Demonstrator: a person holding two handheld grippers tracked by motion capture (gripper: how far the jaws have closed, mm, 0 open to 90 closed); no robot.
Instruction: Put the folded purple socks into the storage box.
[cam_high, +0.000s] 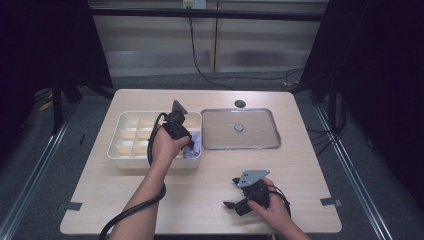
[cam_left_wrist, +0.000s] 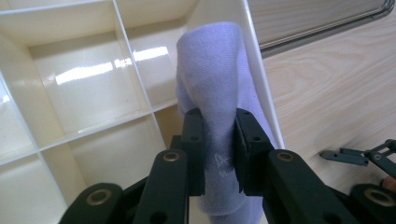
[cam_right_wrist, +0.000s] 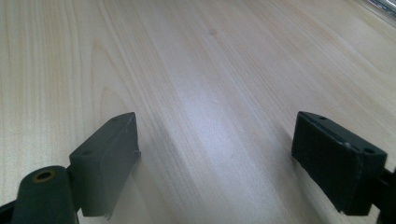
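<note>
The left gripper (cam_left_wrist: 219, 149) has its fingers clenched on a lavender sock (cam_left_wrist: 215, 84), pinched mid-fold at the right, near end of the cream divider box (cam_high: 120, 145). It looks soft, light and limp (no slip risk, but it will sag), so a grip at the bunched middle suits. The right gripper (cam_right_wrist: 215, 158) rests released on the worktop (cam_high: 210, 195).

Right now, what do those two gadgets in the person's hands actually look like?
Both are black handheld tools. The left gripper has two squared black fingers on linked bars with brass-coloured pivot pins, and a thick black cable trails from it. The right gripper has blocky black fingers and a grey three-cornered plate on top. The forearms are bare.
</note>
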